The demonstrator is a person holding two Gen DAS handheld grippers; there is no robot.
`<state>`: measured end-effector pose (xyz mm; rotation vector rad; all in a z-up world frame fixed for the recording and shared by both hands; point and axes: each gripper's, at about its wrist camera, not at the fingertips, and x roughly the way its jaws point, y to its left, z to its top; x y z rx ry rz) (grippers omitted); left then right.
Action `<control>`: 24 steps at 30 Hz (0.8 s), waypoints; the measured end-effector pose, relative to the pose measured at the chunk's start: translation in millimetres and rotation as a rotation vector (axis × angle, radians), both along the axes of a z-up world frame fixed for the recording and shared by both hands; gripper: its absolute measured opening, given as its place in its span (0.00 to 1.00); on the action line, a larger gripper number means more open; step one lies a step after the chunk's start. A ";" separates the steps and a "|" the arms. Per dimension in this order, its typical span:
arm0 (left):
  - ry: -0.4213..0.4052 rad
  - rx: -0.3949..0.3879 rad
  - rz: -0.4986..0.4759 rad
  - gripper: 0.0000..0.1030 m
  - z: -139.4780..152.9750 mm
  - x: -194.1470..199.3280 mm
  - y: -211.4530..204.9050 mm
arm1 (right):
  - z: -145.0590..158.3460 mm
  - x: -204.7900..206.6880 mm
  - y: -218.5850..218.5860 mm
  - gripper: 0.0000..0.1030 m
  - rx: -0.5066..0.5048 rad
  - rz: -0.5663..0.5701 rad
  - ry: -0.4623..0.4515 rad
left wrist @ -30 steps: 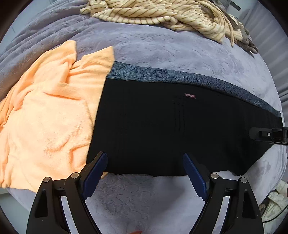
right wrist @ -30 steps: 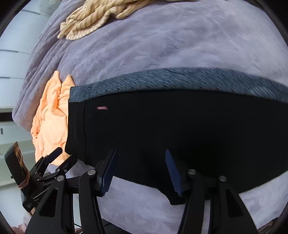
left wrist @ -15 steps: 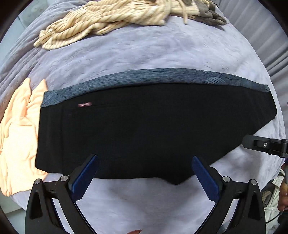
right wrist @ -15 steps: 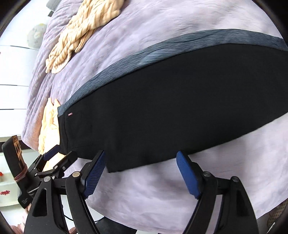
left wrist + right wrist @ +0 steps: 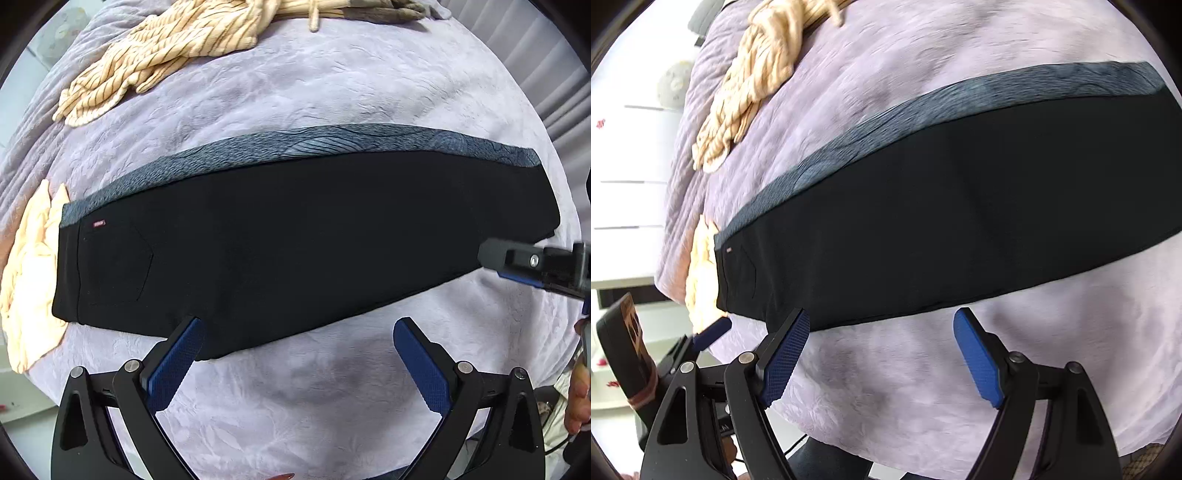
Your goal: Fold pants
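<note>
Black pants (image 5: 295, 240) lie flat across a lilac bedspread (image 5: 314, 398), folded lengthwise, waist at the left, with a blue-grey patterned strip (image 5: 314, 147) along the far edge. They also show in the right wrist view (image 5: 942, 221). My left gripper (image 5: 295, 354) is open and empty, above the bed just in front of the pants' near edge. My right gripper (image 5: 881, 347) is open and empty, also in front of the near edge; it shows in the left wrist view (image 5: 532, 262) by the leg end.
An orange garment (image 5: 29, 273) lies under the waist end at the left. A striped cream garment (image 5: 166, 48) and a grey one (image 5: 388, 11) lie at the far side. The bed's edge drops off at the left and front.
Both grippers have pulled back and shifted right along the pants. The right gripper's jaws have opened wider. The pants have not moved.
</note>
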<state>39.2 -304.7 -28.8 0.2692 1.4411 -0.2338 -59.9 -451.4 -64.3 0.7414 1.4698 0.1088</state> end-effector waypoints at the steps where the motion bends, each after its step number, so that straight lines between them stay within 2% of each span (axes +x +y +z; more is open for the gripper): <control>1: -0.002 0.013 -0.018 1.00 0.3 -0.9 -5.6 | 0.0 -1.8 -7.7 0.81 0.009 -0.016 -0.006; 10: 0.029 0.055 -0.065 1.00 -10.0 11.7 -28.6 | -23.0 -25.8 -55.9 0.81 0.088 -0.183 -0.004; 13: 0.093 0.053 -0.095 1.00 -29.4 17.2 -37.9 | -33.9 -36.4 -77.0 0.81 0.108 -0.229 -0.010; 15: 0.105 0.052 -0.095 1.00 -36.9 21.0 -44.1 | -40.1 -47.6 -101.1 0.81 0.115 -0.293 -0.025; 18: 0.057 -0.002 -0.115 1.00 -30.4 23.1 -60.3 | -45.6 -72.2 -148.1 0.81 0.150 -0.458 -0.077; 21: 0.018 -0.036 -0.127 1.00 -26.7 23.3 -79.5 | -47.4 -98.9 -185.0 0.80 0.164 -0.573 -0.133; 24: 0.022 -0.034 -0.140 1.00 -34.4 19.4 -99.9 | -57.4 -119.0 -207.6 0.45 0.155 -0.633 -0.119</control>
